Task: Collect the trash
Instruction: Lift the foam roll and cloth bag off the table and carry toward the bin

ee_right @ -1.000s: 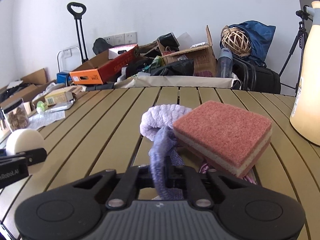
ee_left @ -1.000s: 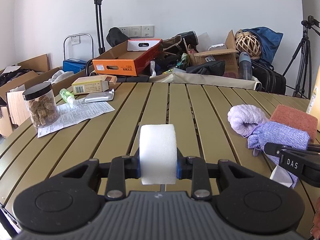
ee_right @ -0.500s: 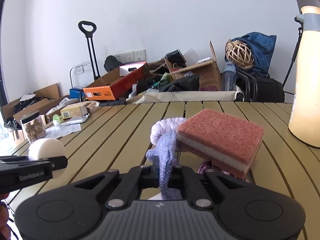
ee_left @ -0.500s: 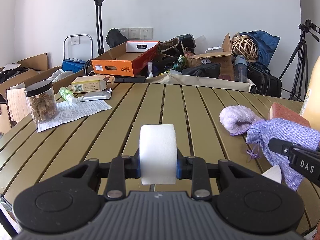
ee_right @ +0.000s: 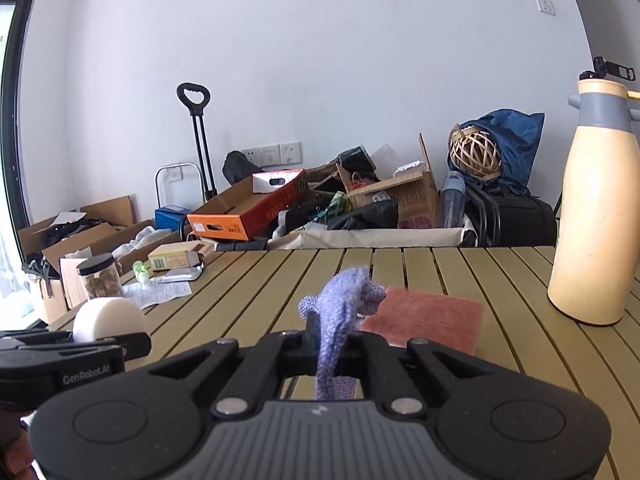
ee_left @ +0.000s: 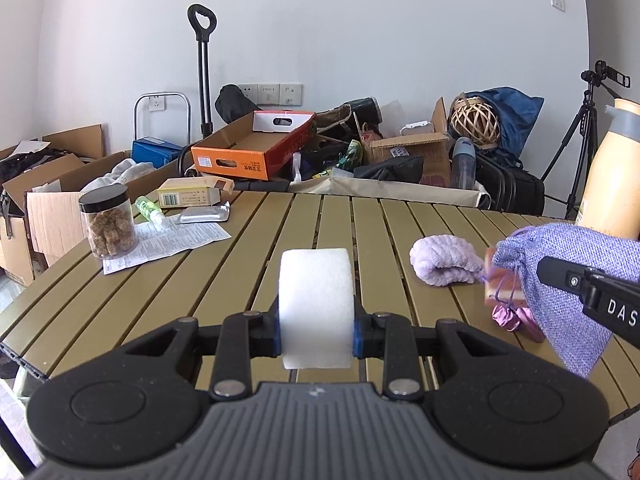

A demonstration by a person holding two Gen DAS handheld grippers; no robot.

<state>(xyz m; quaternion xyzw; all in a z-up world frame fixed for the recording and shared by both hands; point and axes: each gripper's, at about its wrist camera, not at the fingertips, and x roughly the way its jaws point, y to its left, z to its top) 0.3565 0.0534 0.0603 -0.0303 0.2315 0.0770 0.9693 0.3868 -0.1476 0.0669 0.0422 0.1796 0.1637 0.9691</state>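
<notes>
Left tool (ee_left: pixel 316 334) pinches a light foam roll (ee_left: pixel 316 304); right tool (ee_right: pixel 326 354) pinches a limp cloth pouch (ee_right: pixel 340 304) (best gripped at its gathered neck).

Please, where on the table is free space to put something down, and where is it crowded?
The slatted table is bare in the middle, between the printed paper and the rolled lilac towel. Its far middle edge is bare too. The left corner is crowded: jar, yellow box, foil pack. The right side holds the sponge and cream bottle.

Both grippers are chunky matte black plastic with ribbed grey bases, silver pivot screws, blue pads on the left gripper (ee_left: pixel 316 330), "GenRobot.AI" and "DAS" in white on the sides.
</notes>
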